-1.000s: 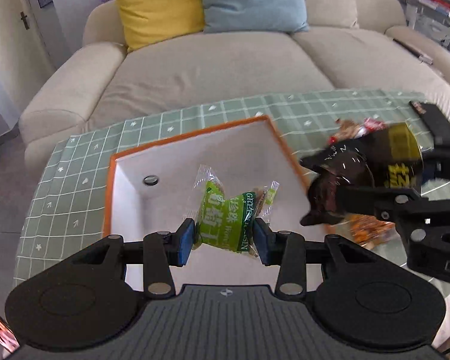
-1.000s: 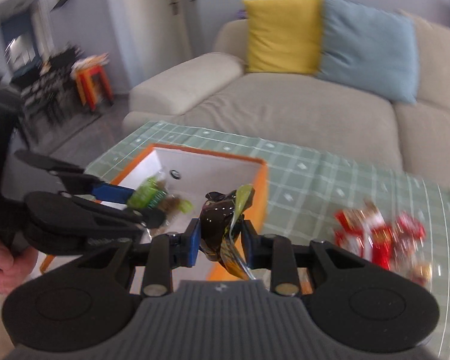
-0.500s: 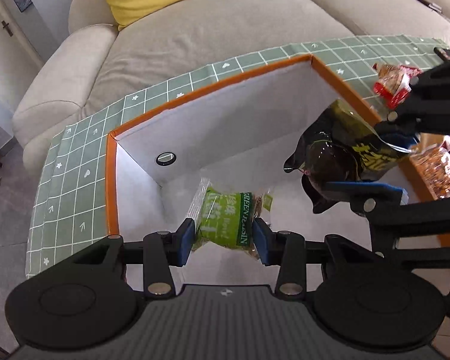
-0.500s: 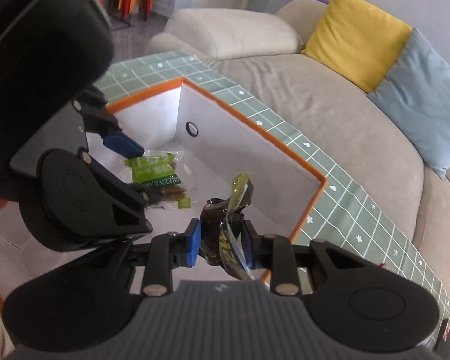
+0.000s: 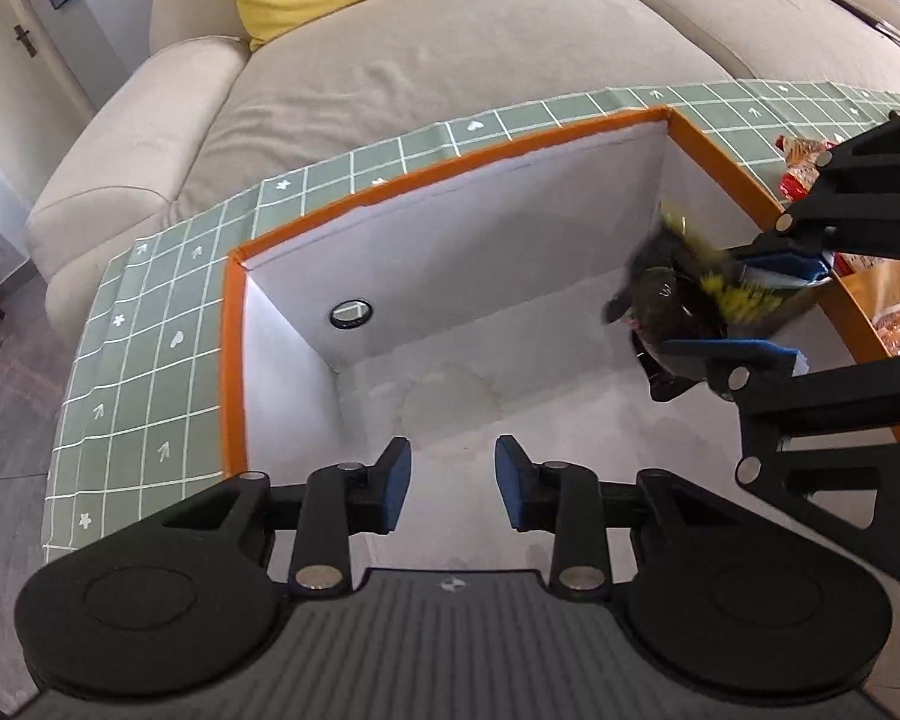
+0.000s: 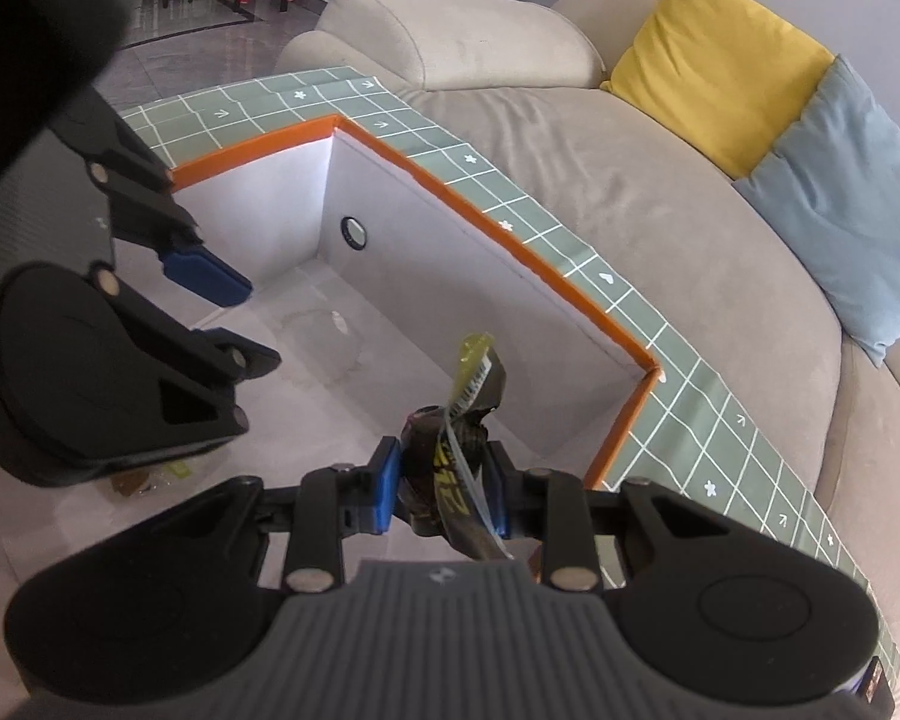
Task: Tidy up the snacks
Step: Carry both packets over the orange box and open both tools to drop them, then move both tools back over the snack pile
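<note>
An orange-rimmed white box [image 5: 234, 360] [image 6: 510, 222] stands on the green checked tablecloth [image 5: 150, 360]. My left gripper [image 5: 453, 483] is open and empty inside the box, over its floor; it also shows in the right wrist view [image 6: 222, 312]. My right gripper [image 6: 441, 495] is shut on a dark brown and yellow snack packet [image 6: 450, 456] and holds it inside the box near the right wall; the packet shows in the left wrist view [image 5: 684, 294]. A bit of green and brown snack wrapper [image 6: 144, 477] lies on the box floor, mostly hidden under the left gripper.
Red and orange snack packets [image 5: 804, 162] lie on the tablecloth right of the box. A beige sofa [image 5: 450, 60] with a yellow cushion [image 6: 714, 78] and a blue cushion [image 6: 840, 192] stands behind the table. A round hole [image 5: 350, 315] is in the box's back wall.
My left gripper has opened and let go of the green snack packet inside the box. My right gripper has carried the dark packet lower into the box.
</note>
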A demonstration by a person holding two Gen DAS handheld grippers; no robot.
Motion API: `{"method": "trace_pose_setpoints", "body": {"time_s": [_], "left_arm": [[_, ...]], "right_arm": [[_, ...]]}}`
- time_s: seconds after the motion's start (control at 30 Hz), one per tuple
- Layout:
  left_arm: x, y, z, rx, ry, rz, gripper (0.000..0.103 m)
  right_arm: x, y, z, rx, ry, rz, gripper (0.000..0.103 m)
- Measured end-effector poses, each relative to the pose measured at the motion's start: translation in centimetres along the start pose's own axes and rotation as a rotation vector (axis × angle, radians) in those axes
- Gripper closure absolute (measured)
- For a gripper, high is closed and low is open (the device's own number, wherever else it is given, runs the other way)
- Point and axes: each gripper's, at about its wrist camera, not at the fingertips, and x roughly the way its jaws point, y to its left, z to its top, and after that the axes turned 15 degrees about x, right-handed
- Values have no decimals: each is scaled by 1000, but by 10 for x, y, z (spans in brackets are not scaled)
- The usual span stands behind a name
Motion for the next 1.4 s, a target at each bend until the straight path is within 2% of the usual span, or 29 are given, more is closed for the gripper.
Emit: {"method": "trace_pose_setpoints", "body": {"time_s": [0.03,0.1,0.4,0.57,0.8,1.07,1.23,1.4], "left_arm": [[-2,1,-1,-4,-5,5,58],[-5,2,-1,-9,-15,13,53],[-28,-6,0,12,-46,36,41],[-48,-13,3,20,-47,59,38],[-89,-31,9,4,-154,69,33],[-128,-67,11,-31,-310,47,28],[-139,-105,9,23,-396,-30,21],[-130,-147,10,97,-393,-68,20]], "right_arm": [[0,0,1,-2,-13,-7,76],[-4,-1,1,-6,-38,-9,67],[-33,-11,1,70,-108,23,58],[-56,-20,-3,139,-140,14,43],[-102,-43,-25,268,-216,-38,33],[-157,-74,-78,446,-310,-47,24],[-175,-88,-124,536,-332,-91,24],[-181,-102,-173,642,-299,-134,23]]}}
